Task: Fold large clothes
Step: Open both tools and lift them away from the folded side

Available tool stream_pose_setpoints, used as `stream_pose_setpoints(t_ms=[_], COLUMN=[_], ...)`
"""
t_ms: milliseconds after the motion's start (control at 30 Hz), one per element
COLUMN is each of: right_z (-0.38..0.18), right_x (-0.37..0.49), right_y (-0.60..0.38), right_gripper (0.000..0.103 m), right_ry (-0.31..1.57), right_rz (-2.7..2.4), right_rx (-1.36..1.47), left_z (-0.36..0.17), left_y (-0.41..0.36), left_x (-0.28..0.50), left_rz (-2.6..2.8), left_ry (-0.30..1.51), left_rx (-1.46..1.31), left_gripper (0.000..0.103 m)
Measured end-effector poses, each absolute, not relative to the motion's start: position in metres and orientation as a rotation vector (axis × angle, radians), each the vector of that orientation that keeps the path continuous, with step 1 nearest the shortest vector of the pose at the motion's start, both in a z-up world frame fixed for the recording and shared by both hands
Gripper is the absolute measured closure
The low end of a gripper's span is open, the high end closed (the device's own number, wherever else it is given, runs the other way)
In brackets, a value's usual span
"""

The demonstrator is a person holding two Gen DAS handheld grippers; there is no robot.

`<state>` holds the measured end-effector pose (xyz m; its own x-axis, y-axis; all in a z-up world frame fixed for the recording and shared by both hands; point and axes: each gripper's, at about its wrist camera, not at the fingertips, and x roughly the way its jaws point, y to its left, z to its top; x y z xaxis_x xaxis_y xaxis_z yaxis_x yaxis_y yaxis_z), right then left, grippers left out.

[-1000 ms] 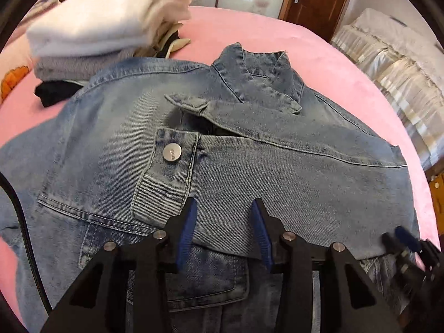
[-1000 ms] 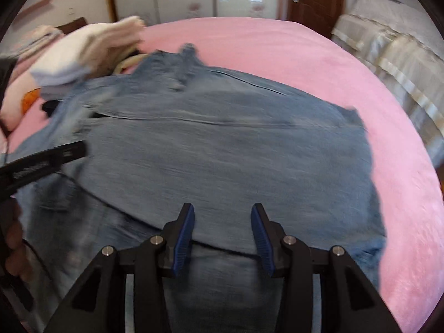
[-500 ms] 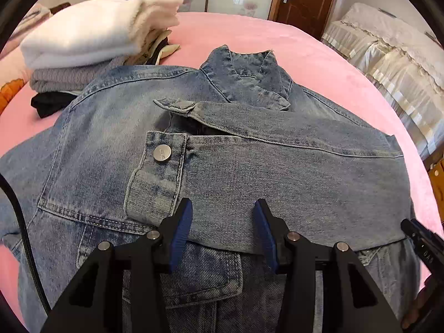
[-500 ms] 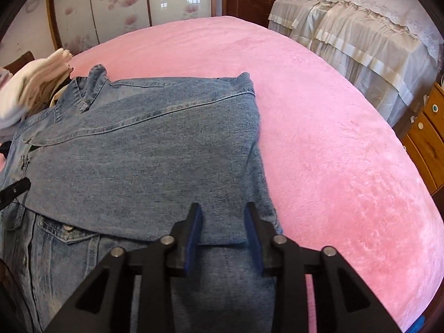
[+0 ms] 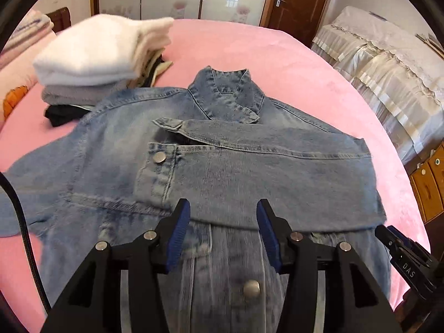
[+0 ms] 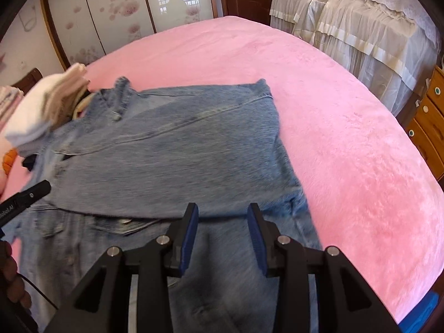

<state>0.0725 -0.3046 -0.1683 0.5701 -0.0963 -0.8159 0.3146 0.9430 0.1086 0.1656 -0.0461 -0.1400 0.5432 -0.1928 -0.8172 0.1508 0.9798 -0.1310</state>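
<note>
Left wrist view is showing the left gripper (image 5: 223,231) with jaws just widening, empty, above the denim jacket (image 5: 116,166) lying on the pink bed (image 5: 291,63), one sleeve (image 5: 277,183) already folded across ahead, while the right gripper (image 6: 222,233) is hovering released, further folds remaining.

We're in a home bedroom: a pink bed (image 6: 347,144), a second bed with cream frills (image 6: 355,27). Flowered sliding wardrobe doors (image 6: 111,14), a wooden door (image 5: 294,5), drawers (image 6: 433,122) alongside.
</note>
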Motion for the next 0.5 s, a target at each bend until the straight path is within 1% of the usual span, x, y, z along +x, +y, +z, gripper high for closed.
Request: stream_pose_setpoints(t_ms=[100, 200, 333, 433, 500], right_z=[-0.150, -0.130, -0.103, -0.080, -0.069], right_x=[0.060, 0.046, 0.030, 0.016, 0.008], right_y=[-0.292, -0.276, -0.251, -0.227, -0.214], right_gripper=[0.065, 0.061, 0.061, 0.060, 0.059], right_ry=[0.918, 0.899, 0.866, 0.839, 0.821], right_rz=[-0.218, -0.190, -0.140, -0.091, -0.069], right_rx=[0.277, 0.282, 0.275, 0.254, 0.238], left_z=[-0.122, -0.102, -0.073, -0.051, -0.039], left_y=[-0.038, -0.026, -0.009, 0.006, 0.018], left_x=[0.145, 0.121, 0.088, 0.063, 0.048], left_rz=[-0.200, -0.197, -0.174, -0.158, -0.148], left_ry=[0.988, 0.991, 0.965, 0.938, 0.918], left_rx=[-0.055, -0.064, -0.038, -0.037, -0.043], left_gripper=[0.054, 0.054, 0.053, 0.046, 0.045])
